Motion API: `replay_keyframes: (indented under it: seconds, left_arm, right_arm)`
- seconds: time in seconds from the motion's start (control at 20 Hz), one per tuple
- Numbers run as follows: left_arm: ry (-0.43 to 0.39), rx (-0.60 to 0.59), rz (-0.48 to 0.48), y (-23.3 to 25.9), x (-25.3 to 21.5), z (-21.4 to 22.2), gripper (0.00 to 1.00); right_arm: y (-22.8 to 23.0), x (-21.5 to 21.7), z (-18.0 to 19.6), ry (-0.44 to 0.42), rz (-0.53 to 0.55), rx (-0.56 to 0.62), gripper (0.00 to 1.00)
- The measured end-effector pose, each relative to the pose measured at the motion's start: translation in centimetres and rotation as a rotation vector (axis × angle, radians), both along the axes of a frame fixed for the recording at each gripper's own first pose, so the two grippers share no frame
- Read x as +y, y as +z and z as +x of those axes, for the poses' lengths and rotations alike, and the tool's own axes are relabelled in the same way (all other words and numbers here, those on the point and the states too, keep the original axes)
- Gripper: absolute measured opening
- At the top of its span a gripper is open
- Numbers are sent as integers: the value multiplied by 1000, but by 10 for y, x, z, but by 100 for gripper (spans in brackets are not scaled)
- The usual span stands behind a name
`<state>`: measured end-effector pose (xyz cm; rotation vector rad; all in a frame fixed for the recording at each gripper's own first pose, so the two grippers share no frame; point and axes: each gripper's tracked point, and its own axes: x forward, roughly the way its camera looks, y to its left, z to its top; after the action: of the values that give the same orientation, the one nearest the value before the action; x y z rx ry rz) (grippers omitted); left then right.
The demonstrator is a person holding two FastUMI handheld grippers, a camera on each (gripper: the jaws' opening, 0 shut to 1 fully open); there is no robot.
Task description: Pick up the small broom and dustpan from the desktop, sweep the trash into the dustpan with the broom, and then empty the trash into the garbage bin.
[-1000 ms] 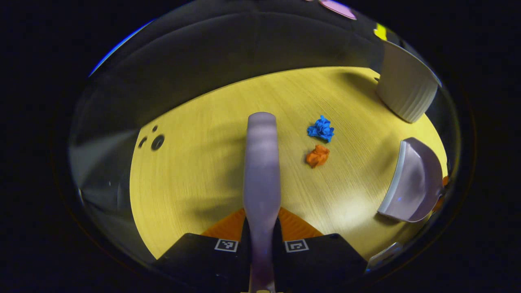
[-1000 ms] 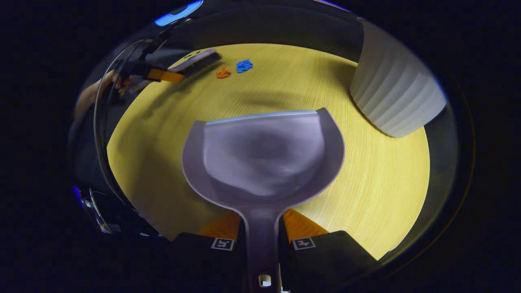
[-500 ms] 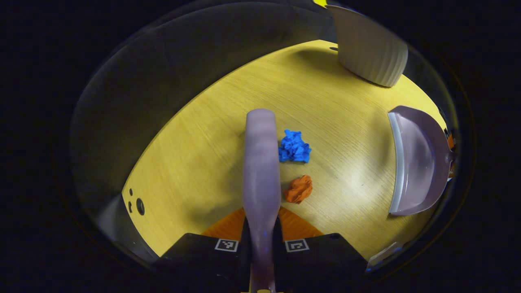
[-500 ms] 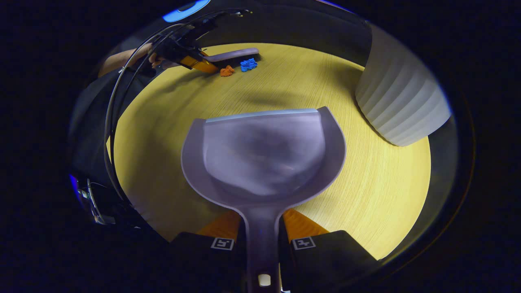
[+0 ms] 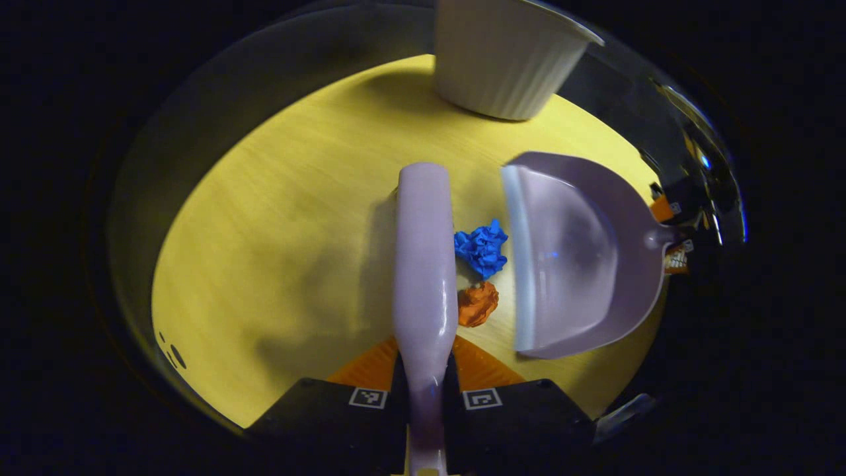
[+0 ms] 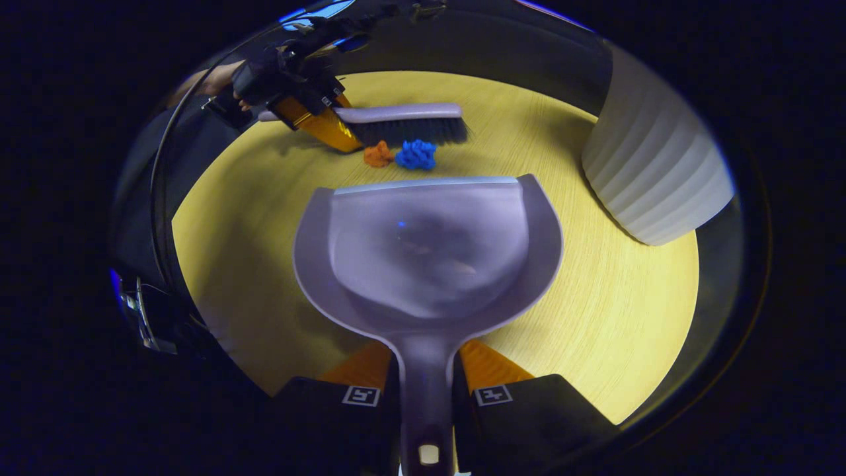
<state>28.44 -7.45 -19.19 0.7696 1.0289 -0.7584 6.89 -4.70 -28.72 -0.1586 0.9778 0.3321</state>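
two paper scraps (image 5: 481,274), one dustpan (image 5: 581,258), one broom (image 5: 423,264).

Left gripper view rides low behind the broom (image 5: 423,264), looking down its back toward the ribbed bin (image 5: 505,56). Right gripper view sits close behind the dustpan (image 6: 426,258), facing the broom (image 6: 396,122). Both share the yellow desktop (image 6: 615,317), bin (image 6: 654,178) and paper scraps (image 5: 481,248) beside the broom.

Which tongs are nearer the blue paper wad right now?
Left. The left tongs hold the broom right beside the blue paper wad. The right tongs grip the dustpan handle, the pan's length away from it.
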Motion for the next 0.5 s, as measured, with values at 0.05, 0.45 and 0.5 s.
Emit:
replay_keyframes:
  seconds: [0.05, 0.45, 0.5]
  left_arm:
    - [-22, 25, 15, -5, -10, -12, 28]
    - [12, 153, -65, -21, -68, -81, 29]
    - [35, 129, -86, -18, -70, -81, 27]
  right_arm:
    - [-2, -1, 0, 4, -9, -12, 37]
    - [-3, 4, 5, -39, 19, -33, 37]
    - [-6, 5, 6, -44, 24, -32, 37]
